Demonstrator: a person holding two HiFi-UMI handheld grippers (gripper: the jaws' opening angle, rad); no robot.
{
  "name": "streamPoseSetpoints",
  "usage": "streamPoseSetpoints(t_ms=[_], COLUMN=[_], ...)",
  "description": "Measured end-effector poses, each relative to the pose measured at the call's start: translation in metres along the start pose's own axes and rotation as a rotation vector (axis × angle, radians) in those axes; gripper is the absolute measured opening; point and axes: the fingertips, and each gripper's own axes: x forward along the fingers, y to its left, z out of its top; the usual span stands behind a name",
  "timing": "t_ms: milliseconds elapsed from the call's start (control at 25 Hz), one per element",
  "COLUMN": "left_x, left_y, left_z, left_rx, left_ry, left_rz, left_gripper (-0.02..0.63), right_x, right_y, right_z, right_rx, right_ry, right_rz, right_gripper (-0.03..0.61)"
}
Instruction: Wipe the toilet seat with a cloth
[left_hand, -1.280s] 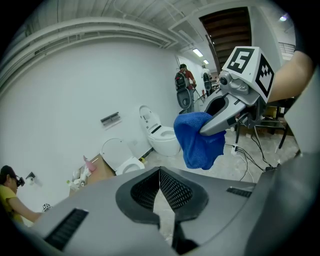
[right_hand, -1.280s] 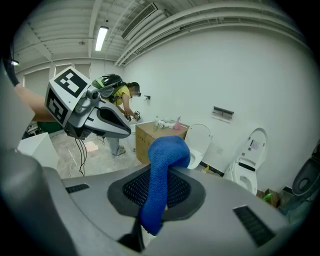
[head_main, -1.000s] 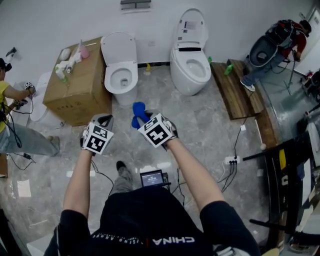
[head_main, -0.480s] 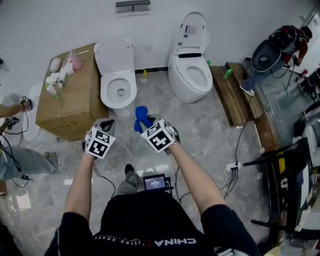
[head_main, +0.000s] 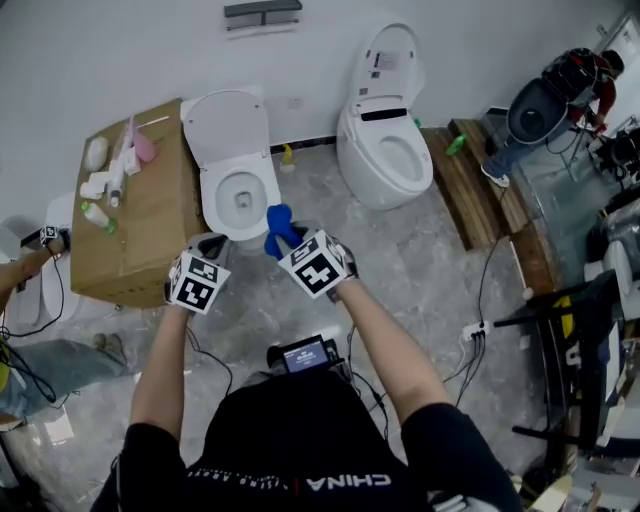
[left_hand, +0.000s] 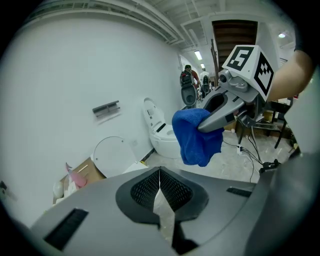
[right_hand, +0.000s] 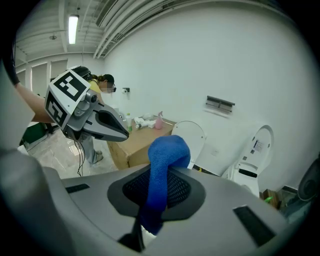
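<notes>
Zero wiping had happened yet, far as I could tell. Cloth was a blue wad clamped in the right gripper, held in the air just short of the nearer toilet and not touching it. Left gripper had its jaws together on nothing. Lid was up and the seat sat bare. So basically the whole job was left: bring the cloth down and go round the rim.

A cardboard box stood at the far left, with a pink bottle and white containers on top. At the right lay a wooden platform, a green bottle at its far end. A power strip lay nearer.
</notes>
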Motion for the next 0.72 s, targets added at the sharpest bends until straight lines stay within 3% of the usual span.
streamPoseSetpoints(t_ms=[400, 720], left_x=[0.049, 0.123], left_y=[0.058, 0.123], left_z=[0.008, 0.038], left_rx=[-0.025, -0.061], left_ry=[0.002, 0.029], left_rz=[0.004, 0.038], left_gripper=[0.012, 0.012], right_x=[0.064, 0.135], right_y=[-0.037, -0.108], right_z=[0.026, 0.061], right_rx=[-0.009, -0.038], right_ry=[0.02, 0.013], right_rz=[0.027, 0.091], right_gripper=[0.049, 0.049])
